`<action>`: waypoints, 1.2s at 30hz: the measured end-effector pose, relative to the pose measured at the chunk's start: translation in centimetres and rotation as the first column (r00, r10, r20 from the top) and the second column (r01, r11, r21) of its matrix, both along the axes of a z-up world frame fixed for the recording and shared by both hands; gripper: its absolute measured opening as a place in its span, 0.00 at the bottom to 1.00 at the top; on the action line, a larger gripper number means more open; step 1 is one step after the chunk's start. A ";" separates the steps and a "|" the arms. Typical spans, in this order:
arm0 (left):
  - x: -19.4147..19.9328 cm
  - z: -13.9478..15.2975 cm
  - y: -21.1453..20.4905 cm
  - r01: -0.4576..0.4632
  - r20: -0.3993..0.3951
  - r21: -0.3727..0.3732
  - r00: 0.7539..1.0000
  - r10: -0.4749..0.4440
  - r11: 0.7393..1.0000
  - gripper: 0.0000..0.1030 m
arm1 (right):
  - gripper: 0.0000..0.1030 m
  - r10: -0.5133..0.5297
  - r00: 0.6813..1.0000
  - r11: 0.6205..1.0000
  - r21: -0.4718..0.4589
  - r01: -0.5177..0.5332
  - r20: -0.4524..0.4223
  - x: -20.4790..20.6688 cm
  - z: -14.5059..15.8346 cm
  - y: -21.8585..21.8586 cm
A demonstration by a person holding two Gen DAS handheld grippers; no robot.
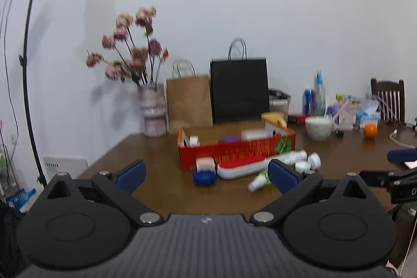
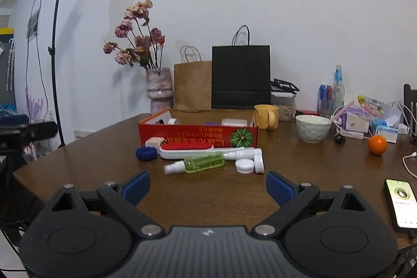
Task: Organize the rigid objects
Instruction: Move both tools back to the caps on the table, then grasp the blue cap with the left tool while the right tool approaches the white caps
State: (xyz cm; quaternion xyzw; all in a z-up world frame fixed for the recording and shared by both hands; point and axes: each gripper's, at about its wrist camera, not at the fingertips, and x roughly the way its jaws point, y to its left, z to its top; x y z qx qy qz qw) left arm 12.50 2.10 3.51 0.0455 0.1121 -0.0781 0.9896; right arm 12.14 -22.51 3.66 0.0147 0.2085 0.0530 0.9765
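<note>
A red cardboard box stands open on the brown table and holds a few small items. In front of it lie a red-topped white brush, a green spray bottle, a blue round piece, a small beige block, a white tube and white caps. My left gripper and right gripper are both open and empty, short of the items.
A vase of flowers, a brown bag and a black bag stand at the wall. A yellow mug, white bowl, orange, bottles and clutter sit right. A phone lies near the front right edge.
</note>
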 end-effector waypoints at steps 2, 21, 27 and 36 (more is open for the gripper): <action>1.2 -0.7 -0.2 -0.008 -0.036 0.002 0.999 0.008 1.000 0.99 | 0.92 -0.012 1.000 1.000 0.010 0.012 -0.016 1.0 -0.5 -0.7; 25.6 -8.0 -2.1 -0.011 -0.341 0.047 0.940 0.027 0.999 0.88 | 0.54 -0.102 0.973 0.979 0.154 0.135 -0.207 20.3 -6.0 -8.1; 29.0 -9.4 -0.9 -0.011 -0.442 -0.030 0.897 -0.003 0.999 0.67 | 0.14 -0.073 0.964 0.987 0.119 0.106 -0.255 23.8 -7.8 -7.7; 27.4 -8.4 -0.7 -0.029 -0.425 -0.025 0.905 0.015 0.999 0.52 | 0.03 -0.053 0.976 0.997 0.043 0.064 -0.209 21.7 -6.7 -6.3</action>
